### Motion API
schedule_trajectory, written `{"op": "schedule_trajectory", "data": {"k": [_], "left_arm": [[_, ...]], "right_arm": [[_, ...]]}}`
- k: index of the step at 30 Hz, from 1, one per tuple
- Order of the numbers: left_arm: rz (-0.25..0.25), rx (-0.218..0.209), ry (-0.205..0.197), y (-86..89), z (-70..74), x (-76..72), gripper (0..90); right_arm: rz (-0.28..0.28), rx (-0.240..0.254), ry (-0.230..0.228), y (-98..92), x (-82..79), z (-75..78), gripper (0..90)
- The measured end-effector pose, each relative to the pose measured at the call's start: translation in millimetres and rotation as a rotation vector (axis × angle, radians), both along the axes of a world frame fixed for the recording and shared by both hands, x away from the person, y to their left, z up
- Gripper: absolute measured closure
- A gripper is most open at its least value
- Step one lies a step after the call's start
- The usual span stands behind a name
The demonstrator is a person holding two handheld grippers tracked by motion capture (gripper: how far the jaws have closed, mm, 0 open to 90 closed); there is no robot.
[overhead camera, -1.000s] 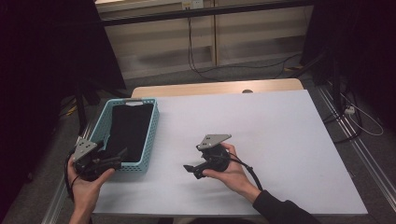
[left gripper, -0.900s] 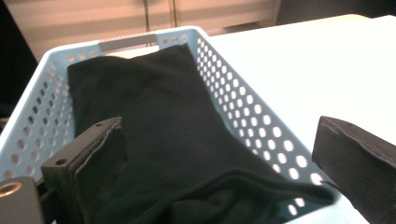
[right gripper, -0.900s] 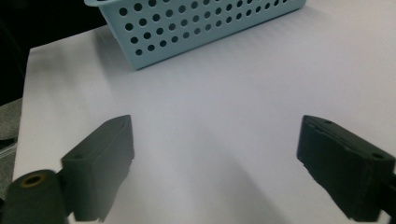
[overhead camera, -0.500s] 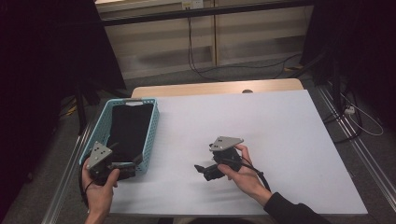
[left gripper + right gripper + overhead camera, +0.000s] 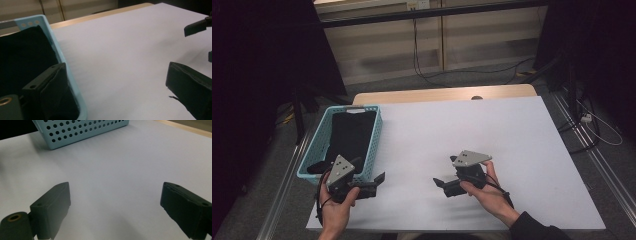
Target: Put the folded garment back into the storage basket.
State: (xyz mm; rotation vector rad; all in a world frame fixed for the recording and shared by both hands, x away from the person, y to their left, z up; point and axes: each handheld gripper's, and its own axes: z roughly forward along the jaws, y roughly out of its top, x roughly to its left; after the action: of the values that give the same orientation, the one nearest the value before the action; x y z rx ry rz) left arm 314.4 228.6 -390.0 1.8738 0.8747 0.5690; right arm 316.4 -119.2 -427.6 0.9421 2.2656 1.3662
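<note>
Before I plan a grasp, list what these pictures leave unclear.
- Black folded cloth: garment type unreadable in the high view, too dark.
- Light blue perforated plastic basket: cut off by the right gripper view's top edge.
- Basket bottom: covered by the cloth in the left gripper view.

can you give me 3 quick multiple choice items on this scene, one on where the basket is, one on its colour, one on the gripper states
1. Where does the basket sit on the table?
A. at its left edge
B. at its centre
C. at its far right corner

2. What colour is the basket?
A. red
B. light blue
C. yellow

3. How do the left gripper and the right gripper stand?
A. both shut on the black cloth
B. left shut, right open
C. both open and holding nothing

Answers: 1 A, the high view shows it along the table's left side. 2 B, its perforated wall is light blue, with black cloth inside. 3 C, each gripper view shows its jaws wide apart with nothing between them.
</note>
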Motion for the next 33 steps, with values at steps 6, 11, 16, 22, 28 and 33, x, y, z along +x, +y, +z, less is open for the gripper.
{"op": "schedule_trajectory", "data": {"k": [6, 11, 16, 22, 28, 33], "left_arm": [[-0.006, 0.007, -0.003, -12.6, 1.2, -0.8, 4.2], [-0.024, -0.002, -0.007, -25.1, -0.8, -3.4, 4.5], [-0.018, -0.019, 0.028, -27.4, -7.4, -6.4, 4.7], [-0.038, -0.012, 0.030, -27.6, -11.0, -11.1, 4.7], [-0.049, -0.009, 0.042, -28.9, -14.5, -12.7, 4.7], [-0.021, -0.014, 0.036, -27.5, -14.0, -13.3, 4.7]], "right_arm": [[-0.024, 0.003, -0.008, -12.9, -7.6, 3.9, 7.5], [-0.050, 0.013, -0.007, -26.5, -12.0, 6.2, 7.5], [-0.073, 0.021, -0.007, -41.6, -20.7, 3.0, 7.5], [-0.121, 0.019, -0.006, -59.9, -29.0, -1.3, 7.5], [-0.182, 0.029, -0.030, -77.9, -38.0, -0.5, 7.5], [-0.230, 0.003, -0.053, -90.4, -45.6, -2.6, 7.7]]}}
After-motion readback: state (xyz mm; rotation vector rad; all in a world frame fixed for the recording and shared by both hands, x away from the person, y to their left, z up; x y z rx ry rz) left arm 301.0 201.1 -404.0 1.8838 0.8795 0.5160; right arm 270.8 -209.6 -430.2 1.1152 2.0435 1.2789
